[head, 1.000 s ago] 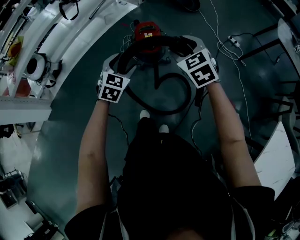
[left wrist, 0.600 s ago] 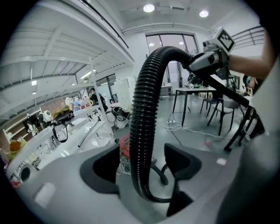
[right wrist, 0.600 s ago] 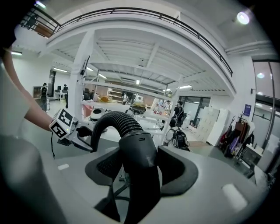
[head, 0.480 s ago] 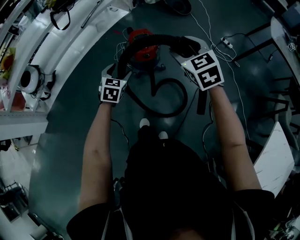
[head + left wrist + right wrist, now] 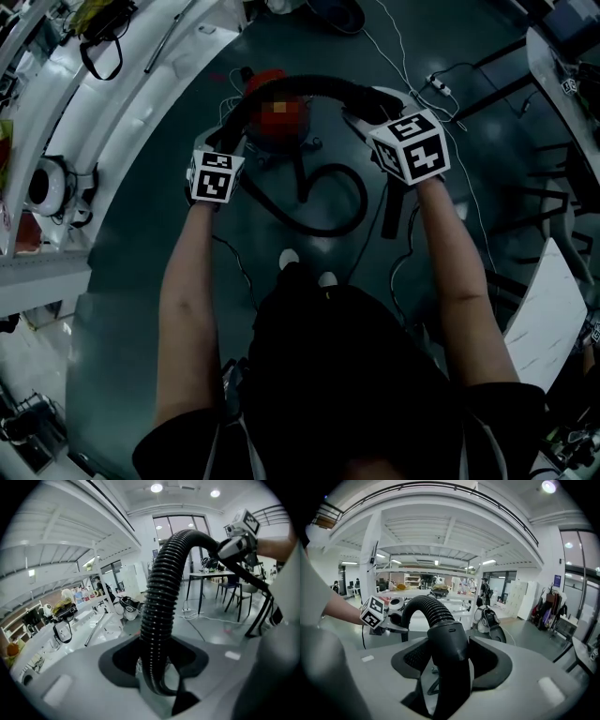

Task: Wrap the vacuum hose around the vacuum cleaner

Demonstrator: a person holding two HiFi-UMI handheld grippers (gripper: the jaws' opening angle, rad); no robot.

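A red vacuum cleaner [image 5: 267,136] stands on the dark floor ahead of me. Its black ribbed hose [image 5: 300,84] arches over it between my two grippers, and the rest lies looped on the floor [image 5: 328,202]. My left gripper [image 5: 232,131] is left of the vacuum. Its jaws have just been closing and now grip the ribbed hose [image 5: 161,588], which rises from the left gripper [image 5: 157,663]. My right gripper [image 5: 367,101] is to the vacuum's right, shut on the hose's smooth black cuff [image 5: 447,639], which runs through the right gripper [image 5: 447,663].
A white curved workbench [image 5: 141,84] with bags and tools runs along the left. Thin white cables [image 5: 412,75] trail over the floor behind the vacuum. Dark chair and table legs [image 5: 525,56] stand at the right, with a white tabletop [image 5: 553,300] lower right. My shoes [image 5: 300,258] are near the hose loop.
The left gripper has shifted left and a little lower beside the vacuum, along the hose. The right gripper has rolled slightly and still holds the cuff. The arch now spans wider.
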